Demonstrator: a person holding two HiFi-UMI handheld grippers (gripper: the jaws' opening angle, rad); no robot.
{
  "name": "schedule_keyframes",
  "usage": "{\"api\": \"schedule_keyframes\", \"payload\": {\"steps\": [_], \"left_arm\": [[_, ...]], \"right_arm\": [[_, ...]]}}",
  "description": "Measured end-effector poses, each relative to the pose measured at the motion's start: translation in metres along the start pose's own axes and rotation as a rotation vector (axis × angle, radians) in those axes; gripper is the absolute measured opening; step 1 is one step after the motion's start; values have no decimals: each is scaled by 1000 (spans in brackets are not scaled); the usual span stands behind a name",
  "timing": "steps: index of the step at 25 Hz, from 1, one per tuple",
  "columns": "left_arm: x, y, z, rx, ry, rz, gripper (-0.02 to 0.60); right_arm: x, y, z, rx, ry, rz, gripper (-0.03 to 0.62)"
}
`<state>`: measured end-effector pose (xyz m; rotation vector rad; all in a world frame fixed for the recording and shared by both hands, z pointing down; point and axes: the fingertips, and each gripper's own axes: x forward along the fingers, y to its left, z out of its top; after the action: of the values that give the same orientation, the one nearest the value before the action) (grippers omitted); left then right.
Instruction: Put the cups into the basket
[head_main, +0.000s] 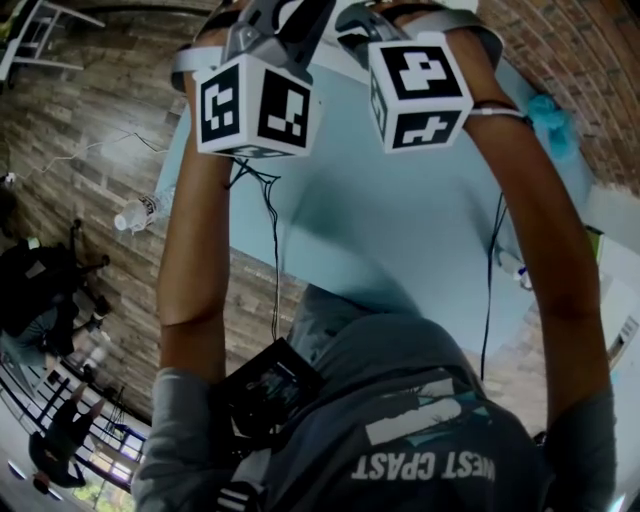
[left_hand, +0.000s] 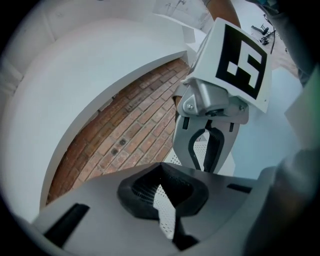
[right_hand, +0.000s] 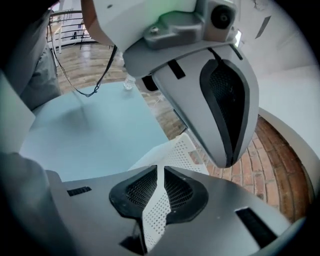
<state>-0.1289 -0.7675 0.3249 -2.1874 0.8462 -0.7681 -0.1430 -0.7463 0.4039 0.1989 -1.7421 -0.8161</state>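
**While both tongs bite its wall, the basket (right_hand: 176, 150) sits at the table's edge**

As you hold it now, your left gripper (left_hand: 162, 195) is clenched on a white perforated wall of the basket, with the sheet pinched between its dark pads (left_hand: 137, 192). Your right gripper (right_hand: 156, 192) grasps a perforated wall too, its jaws parted only by the sheet. Each gripper shows in the other's view, so the two stand near each other on the basket. The basket reaches past the edge of the pale blue table (head_main: 400, 220), with the brick floor (left_hand: 135, 130) beyond. Whether it rests on the table cannot be told. In the head view your arms and grippers hide it. A clear bottle (head_main: 140, 212) lies on the plank floor (head_main: 80, 150), left of the table.
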Motion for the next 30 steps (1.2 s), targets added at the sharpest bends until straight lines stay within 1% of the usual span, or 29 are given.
{"api": "schedule_keyframes", "payload": {"steps": [10, 15, 21, 24, 27, 30], "left_arm": [[-51, -15, 26, 23, 22, 24, 0], [-79, -25, 44, 21, 28, 37, 1], [-107, -39, 77, -1, 10, 46, 0], [-119, -48, 94, -8, -3, 44, 1], [-133, -56, 111, -28, -25, 42, 1], [-146, -62, 128, -63, -51, 43, 1]], "right_arm": [[-48, 26, 45, 41, -101, -65, 48], [-80, 40, 65, 80, -167, -116, 46], [-131, 58, 83, 169, -280, -173, 34], [-156, 71, 91, 235, -350, -183, 24], [-180, 86, 98, 331, -424, -193, 15], [-208, 101, 104, 370, -487, -181, 15]]}}
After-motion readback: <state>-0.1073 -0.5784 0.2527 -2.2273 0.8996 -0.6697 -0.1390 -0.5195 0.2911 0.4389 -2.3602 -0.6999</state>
